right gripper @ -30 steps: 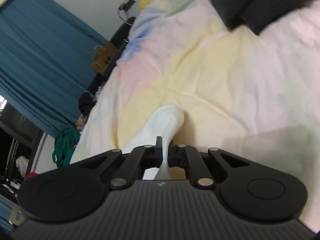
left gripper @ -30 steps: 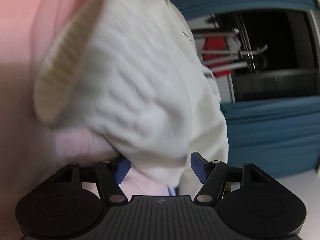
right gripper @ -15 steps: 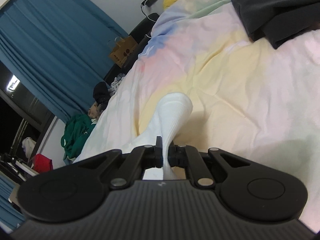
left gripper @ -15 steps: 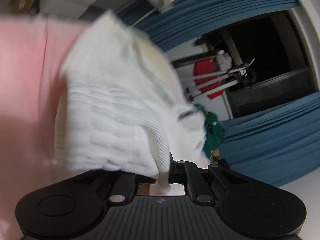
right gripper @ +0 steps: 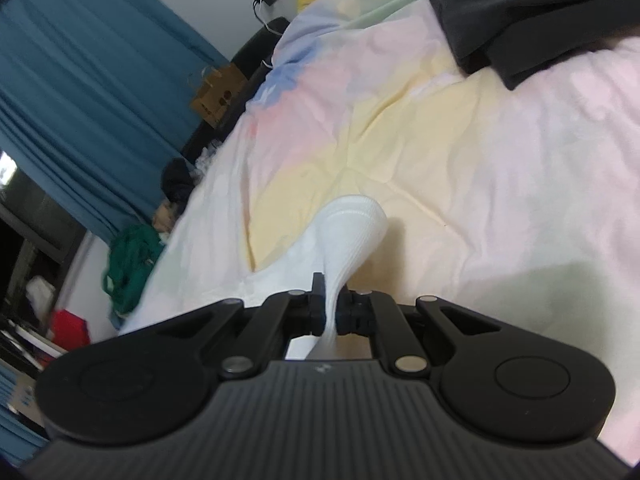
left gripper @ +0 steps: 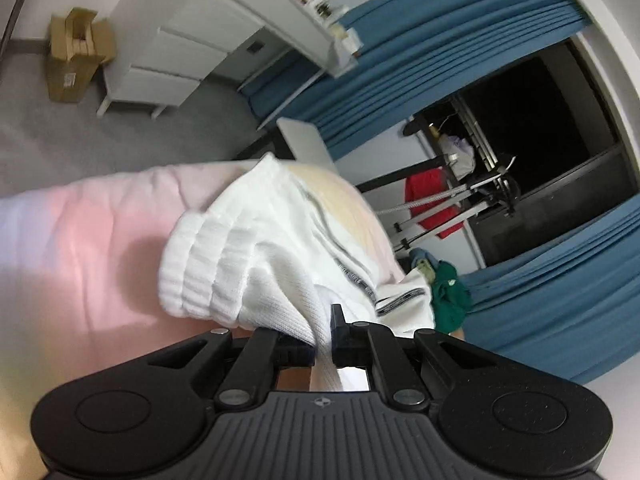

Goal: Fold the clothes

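Note:
A white ribbed sock [left gripper: 256, 264] with a grey stripe hangs bunched in front of my left gripper [left gripper: 322, 332], which is shut on its knit fabric above the pastel bedspread [left gripper: 80, 248]. In the right wrist view my right gripper [right gripper: 330, 312] is shut on a white sock [right gripper: 352, 228] whose rounded end sticks out ahead of the jaws, over the pink and yellow bedspread [right gripper: 440, 140]. Whether both grippers hold the same sock I cannot tell.
A dark garment [right gripper: 532, 8] lies on the bed at the upper right. Off the bed's edge are a green cloth heap [right gripper: 132, 264], a cardboard box [left gripper: 74, 56], a white drawer unit [left gripper: 176, 56], blue curtains [left gripper: 560, 288] and a drying rack with a red item [left gripper: 432, 204].
The left gripper went from open around the white sock to shut on it, then lifted it away from the bed, bringing the room into view. The right gripper stayed shut on its sock, barely moving.

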